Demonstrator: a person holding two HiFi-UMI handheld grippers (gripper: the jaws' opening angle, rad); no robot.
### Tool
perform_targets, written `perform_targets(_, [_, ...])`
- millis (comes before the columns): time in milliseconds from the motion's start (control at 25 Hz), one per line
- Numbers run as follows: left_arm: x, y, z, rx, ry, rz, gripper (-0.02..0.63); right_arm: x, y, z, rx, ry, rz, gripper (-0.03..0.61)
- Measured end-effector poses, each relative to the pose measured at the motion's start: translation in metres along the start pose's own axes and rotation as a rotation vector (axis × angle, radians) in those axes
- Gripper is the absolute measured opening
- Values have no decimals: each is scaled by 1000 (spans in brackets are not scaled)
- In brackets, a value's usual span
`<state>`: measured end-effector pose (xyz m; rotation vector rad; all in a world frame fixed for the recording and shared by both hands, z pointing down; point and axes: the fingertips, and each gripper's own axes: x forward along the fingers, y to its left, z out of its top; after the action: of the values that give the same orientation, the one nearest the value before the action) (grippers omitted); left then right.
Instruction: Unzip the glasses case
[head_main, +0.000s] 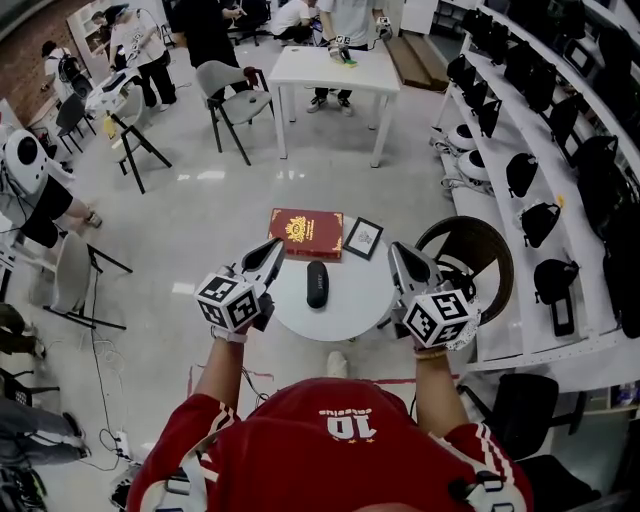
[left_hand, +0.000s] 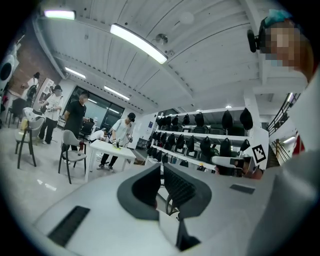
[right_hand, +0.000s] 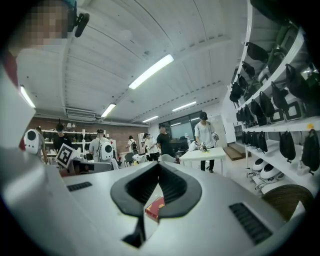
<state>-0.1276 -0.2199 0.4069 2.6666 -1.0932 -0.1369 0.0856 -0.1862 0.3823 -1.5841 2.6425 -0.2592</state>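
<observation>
Case (head_main: 317, 284) looks light, semi-stiff, prob. slick. Pin its body w/ one gripper, pinch zip pull w/ other. Left gripper (head_main: 274, 246) & right gripper (head_main: 396, 250): jaws closed, empty.

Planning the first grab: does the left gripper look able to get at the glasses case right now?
Probably yes: the left gripper hovers left of the glasses case, with only bare table between them. Its jaws are shut, so they would need opening first.

Open-plan lab or data-collection room: long white shelves (head_main: 585, 345) lined with black bags (head_main: 521, 173), people (head_main: 140, 40) around a white bench (head_main: 335, 72), grey chairs (head_main: 238, 102) on a pale glossy floor (head_main: 200, 210), ceiling strip lights (left_hand: 137, 42), brick wall (head_main: 25, 70) at the back.
</observation>
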Motion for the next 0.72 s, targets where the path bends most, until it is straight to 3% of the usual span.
perform_targets(80, [5, 0, 0, 16, 8, -1, 19, 3, -2, -2, 2, 3, 3, 14])
perform_targets(440, [32, 7, -20, 3, 90, -9, 216, 10, -8, -10, 7, 17, 16, 14])
perform_targets(720, [57, 9, -45, -10, 143, -21, 229, 18, -23, -21, -25, 40, 6, 14])
